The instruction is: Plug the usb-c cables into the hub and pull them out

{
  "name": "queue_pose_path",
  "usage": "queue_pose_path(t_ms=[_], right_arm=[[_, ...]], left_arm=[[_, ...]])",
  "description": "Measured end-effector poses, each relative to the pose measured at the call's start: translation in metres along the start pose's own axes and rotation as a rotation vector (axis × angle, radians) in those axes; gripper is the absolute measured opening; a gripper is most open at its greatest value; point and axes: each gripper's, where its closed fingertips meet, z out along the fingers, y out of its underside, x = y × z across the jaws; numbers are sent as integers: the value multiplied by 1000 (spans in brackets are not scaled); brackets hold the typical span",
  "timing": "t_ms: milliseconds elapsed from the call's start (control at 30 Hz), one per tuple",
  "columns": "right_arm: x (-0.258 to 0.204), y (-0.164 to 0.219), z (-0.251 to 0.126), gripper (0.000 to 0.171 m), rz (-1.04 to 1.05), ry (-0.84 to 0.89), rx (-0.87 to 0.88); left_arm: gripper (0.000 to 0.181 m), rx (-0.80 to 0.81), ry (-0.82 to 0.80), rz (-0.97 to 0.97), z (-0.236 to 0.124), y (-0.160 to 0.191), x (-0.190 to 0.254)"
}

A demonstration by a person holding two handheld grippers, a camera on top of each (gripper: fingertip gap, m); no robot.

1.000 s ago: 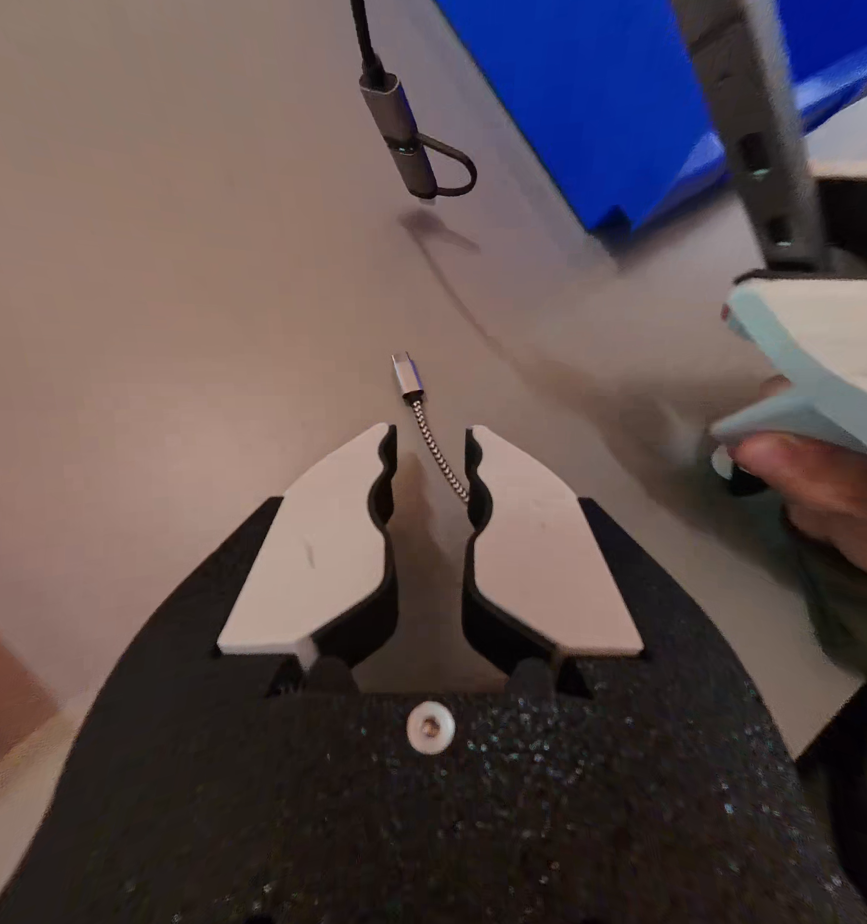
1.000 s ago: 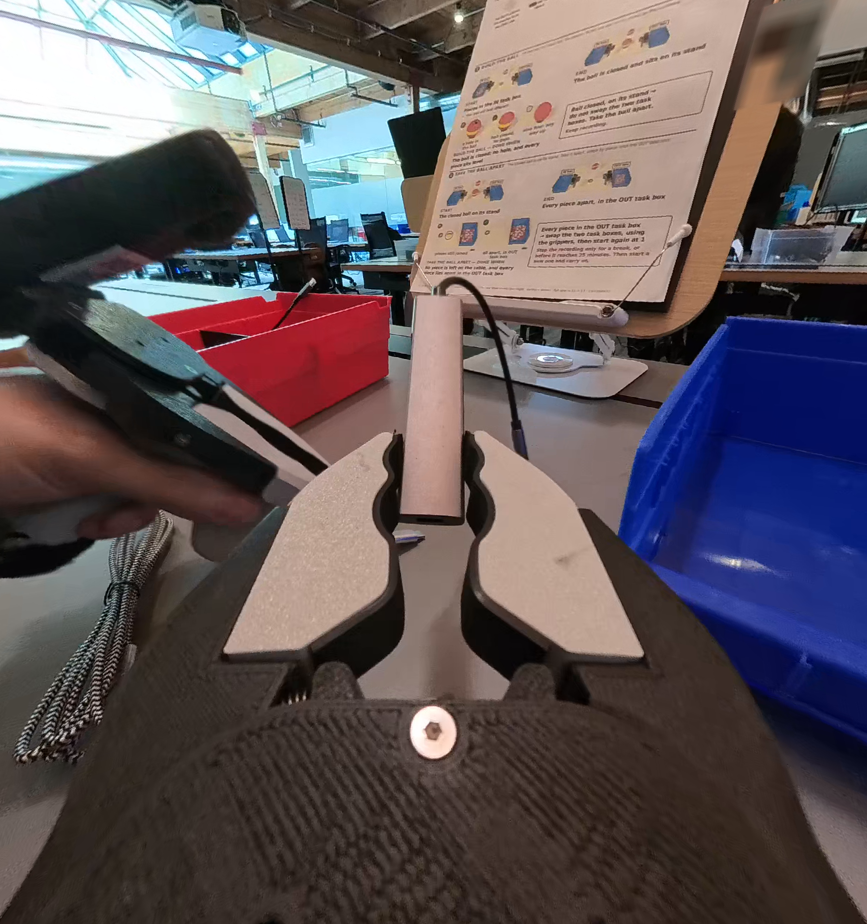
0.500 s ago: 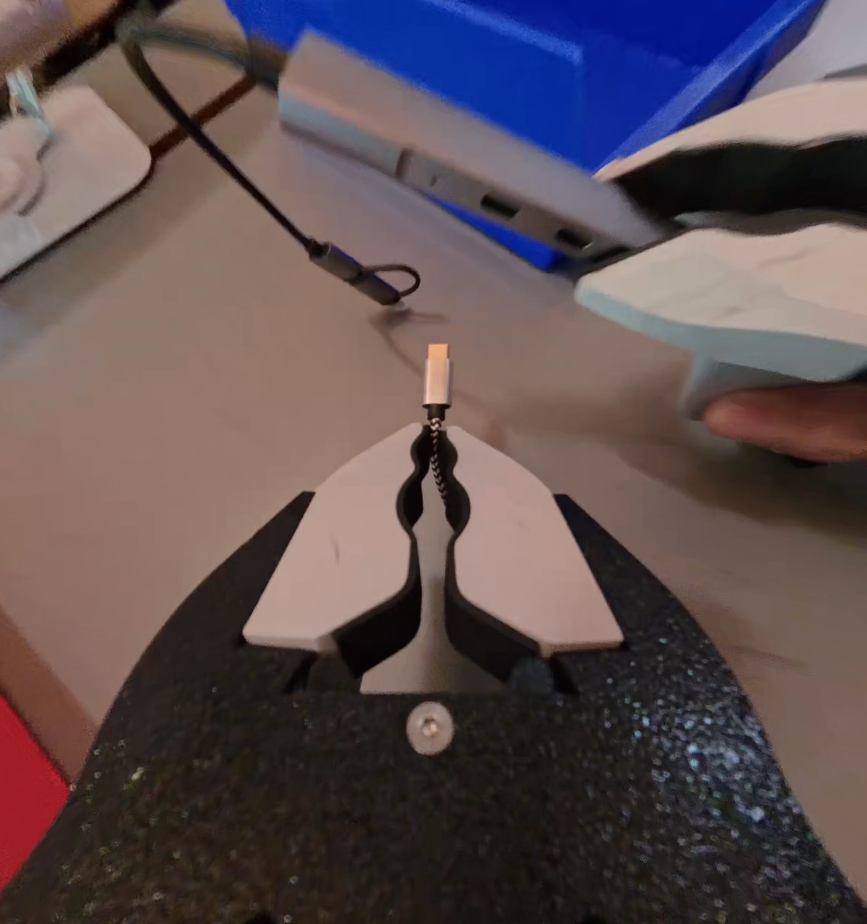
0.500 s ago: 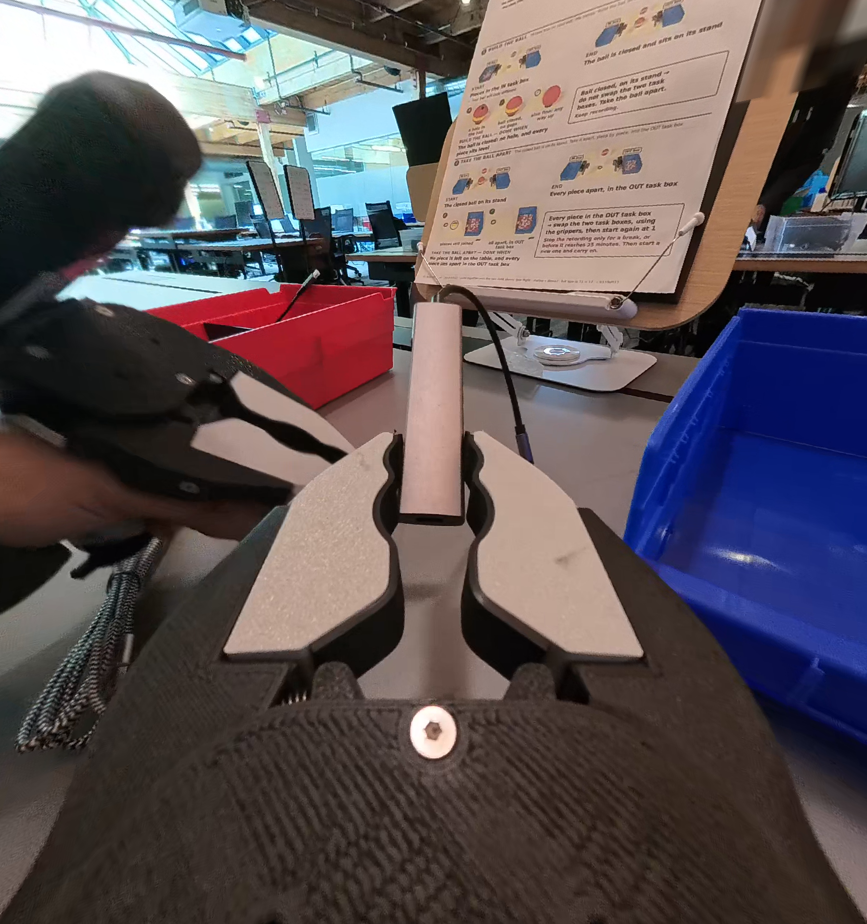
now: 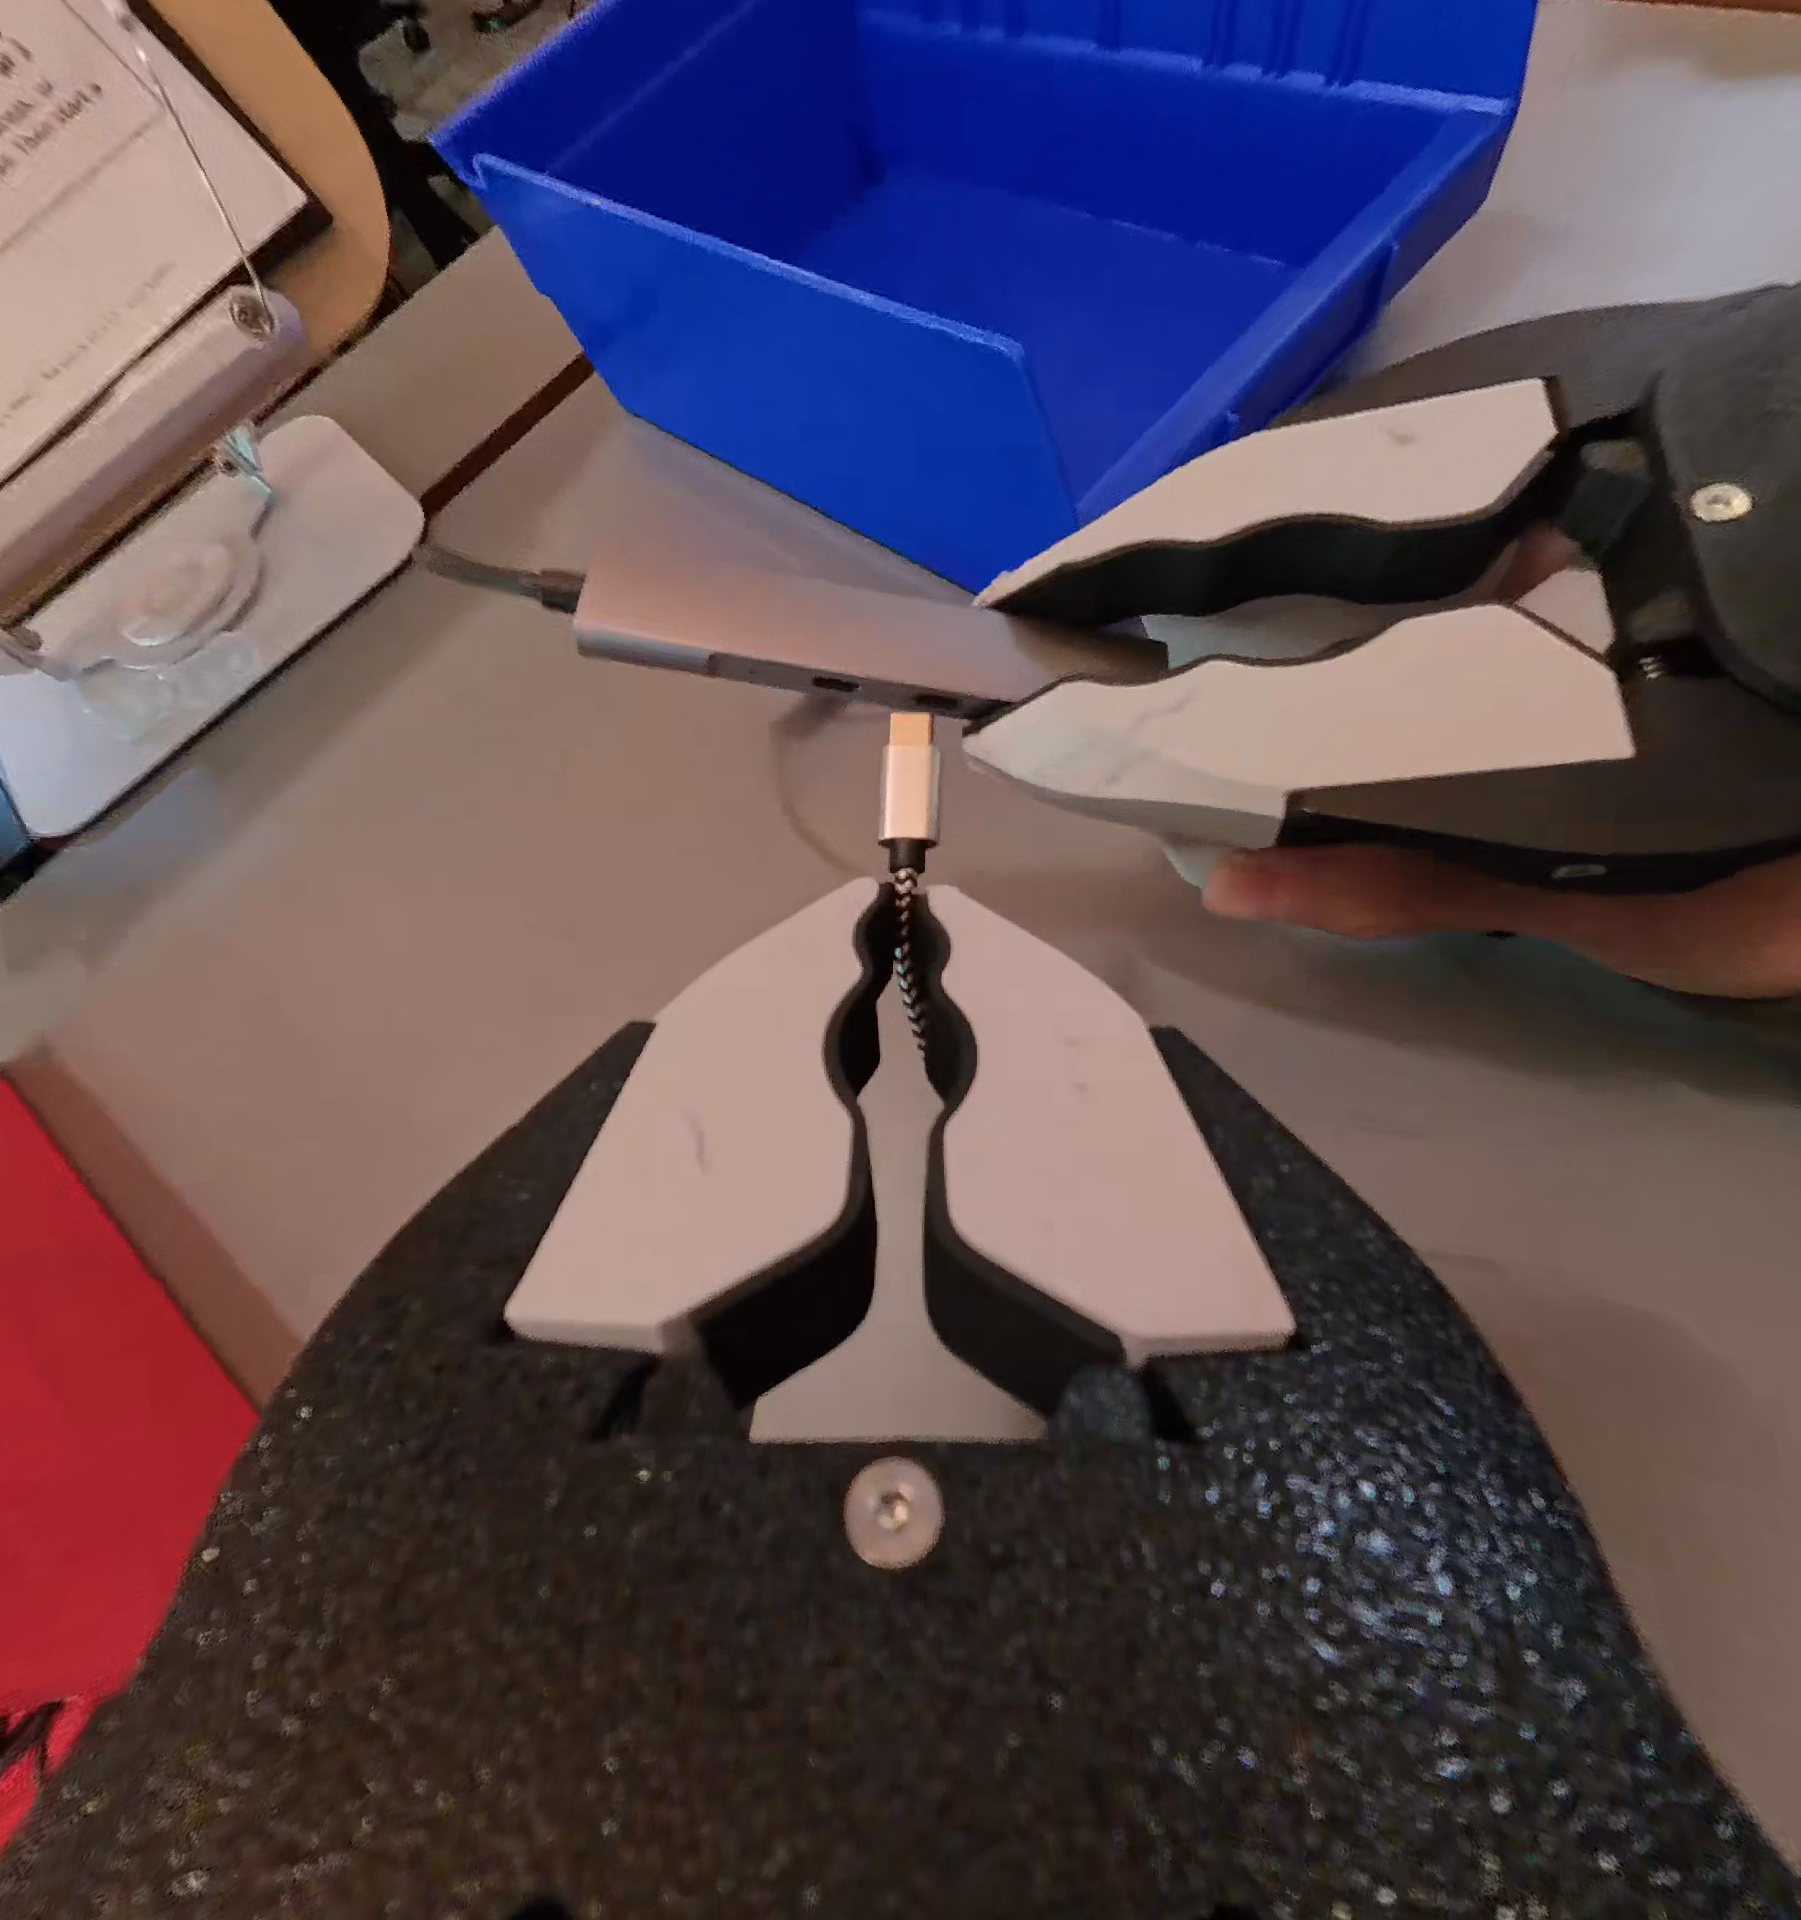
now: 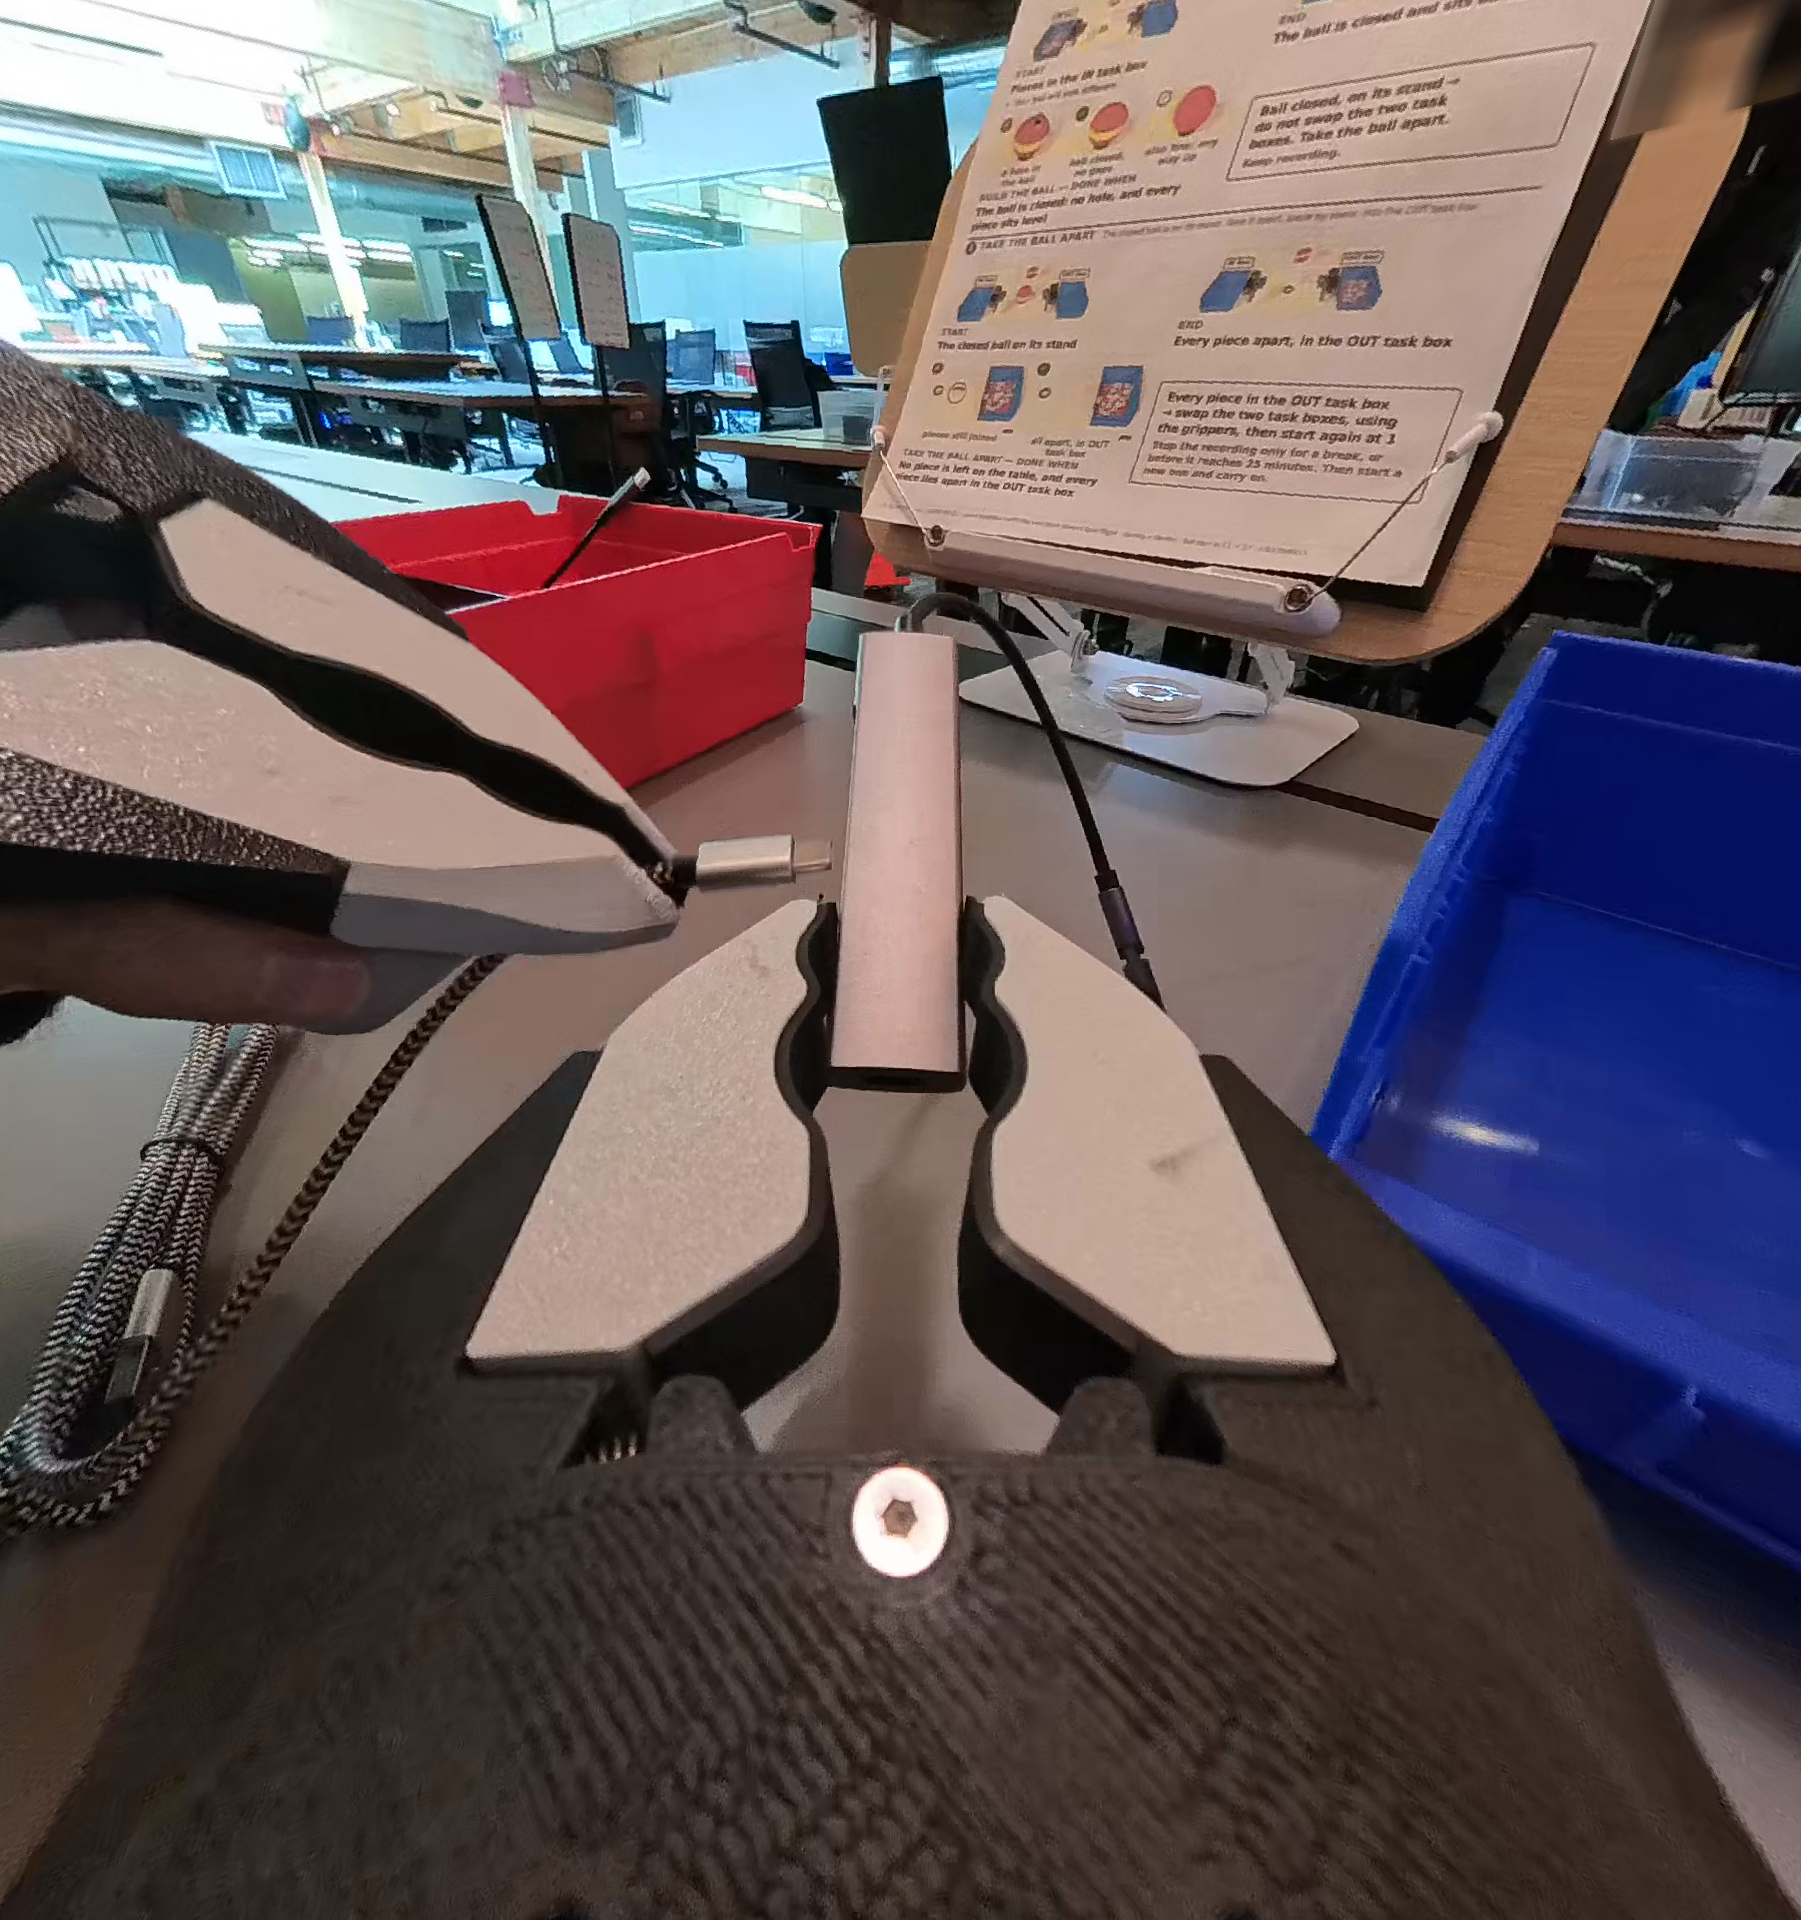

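Note:
My left gripper (image 5: 901,896) is shut on a braided USB-C cable (image 5: 908,987) just behind its silver plug (image 5: 909,792). The plug tip sits right at a port on the side of the grey hub (image 5: 823,644), apart from it by a hair. My right gripper (image 6: 898,914) is shut on the hub (image 6: 901,831) near its end and holds it above the table. In the right wrist view the left gripper (image 6: 657,883) comes in from the left with the plug (image 6: 756,860) pointing at the hub's side. The hub's own black lead (image 6: 1067,779) hangs behind.
A blue bin (image 5: 979,260) stands behind the hub, on my right in the right wrist view (image 6: 1623,1039). A red bin (image 6: 615,613) is at the back left. A paper sheet on a stand (image 6: 1218,312) is behind. A braided cable bundle (image 6: 127,1299) lies on the grey table (image 5: 356,883). About 5 cm separates my left fingertips from my right.
My left gripper closed on the braided cable, lifted it and carried the plug up to the hub's side ports. The right gripper kept holding the hub.

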Motion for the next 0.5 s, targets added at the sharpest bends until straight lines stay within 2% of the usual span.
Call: queue_pose_path(t_ms=[133, 500], right_arm=[[-2, 1, 1, 24, -13, -7, -11], [-8, 3, 2, 24, -50, -24, -25]], left_arm=[[3, -21, -39, 87, 0, 1, 0], [2, -56, -93, 147, -2, 1, -2]])
